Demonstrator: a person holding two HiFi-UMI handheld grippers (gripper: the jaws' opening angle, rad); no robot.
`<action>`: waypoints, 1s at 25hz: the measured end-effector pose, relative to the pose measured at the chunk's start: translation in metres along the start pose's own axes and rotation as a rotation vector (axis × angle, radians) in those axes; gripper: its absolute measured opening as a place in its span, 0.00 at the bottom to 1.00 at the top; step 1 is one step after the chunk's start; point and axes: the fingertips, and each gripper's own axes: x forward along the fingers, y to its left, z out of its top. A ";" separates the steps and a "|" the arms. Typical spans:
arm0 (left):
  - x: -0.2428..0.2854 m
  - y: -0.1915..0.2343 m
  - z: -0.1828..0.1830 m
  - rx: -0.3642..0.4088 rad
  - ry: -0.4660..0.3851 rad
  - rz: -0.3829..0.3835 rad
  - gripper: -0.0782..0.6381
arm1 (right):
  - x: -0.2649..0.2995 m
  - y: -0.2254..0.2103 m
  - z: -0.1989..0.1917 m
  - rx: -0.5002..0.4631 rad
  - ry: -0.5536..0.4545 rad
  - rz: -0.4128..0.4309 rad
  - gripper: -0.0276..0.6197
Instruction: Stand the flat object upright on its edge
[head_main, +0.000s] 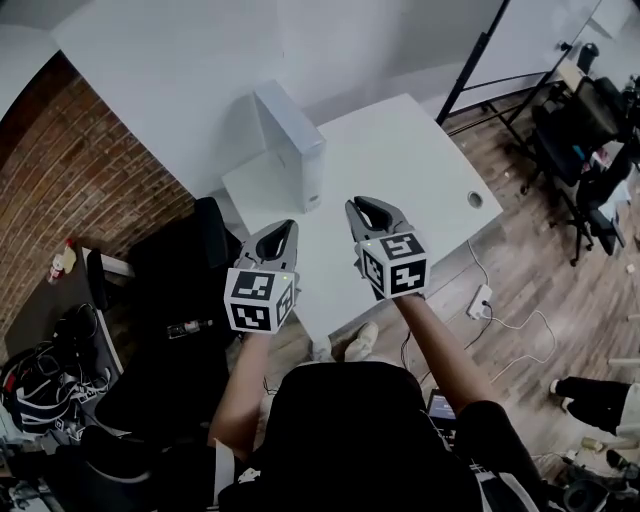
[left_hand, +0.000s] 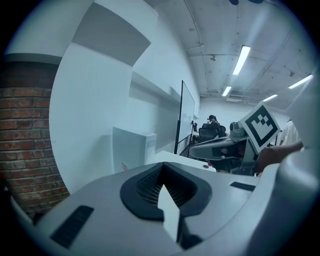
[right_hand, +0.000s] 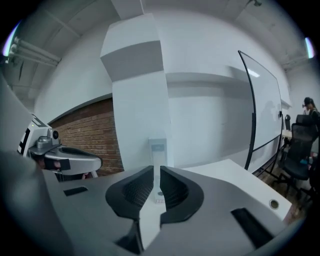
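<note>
White flat box stood upright on its narrow edge at the far left of the worktop, well apart from both grippers.

Nearest the head camera, the person's left forearm and right forearm reached forward. Each gripper carried a marker cube facing the camera. The left gripper hung over the near edge of the worktop. In its own view its jaws were pressed together at the tips with nothing between them. The right gripper was just beside it and a little farther forward. Its jaws stood only a narrow slit apart and held nothing; in its own view the distant box showed through that slit. Both grippers pointed slightly downward toward the box.

A black chair stood to the left, below the worktop's near corner. To the right, wooden floor showed past the worktop's edge.

Farther on, the bare white worktop stretched away, with a small round hole near its right edge. Beyond the grippers, the box rested on the worktop with its broad faces vertical and one slim end turned toward the right gripper. Behind it rose the white wall, which met a brick wall on the left.
</note>
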 end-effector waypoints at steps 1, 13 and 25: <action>-0.002 0.000 0.002 0.004 -0.007 -0.009 0.13 | -0.003 0.002 0.003 -0.014 -0.014 -0.018 0.14; -0.026 -0.001 0.015 0.055 -0.062 -0.107 0.13 | -0.036 0.029 0.016 0.020 -0.120 -0.076 0.10; -0.042 -0.031 0.037 0.074 -0.127 -0.131 0.13 | -0.073 0.033 0.028 0.018 -0.181 -0.091 0.10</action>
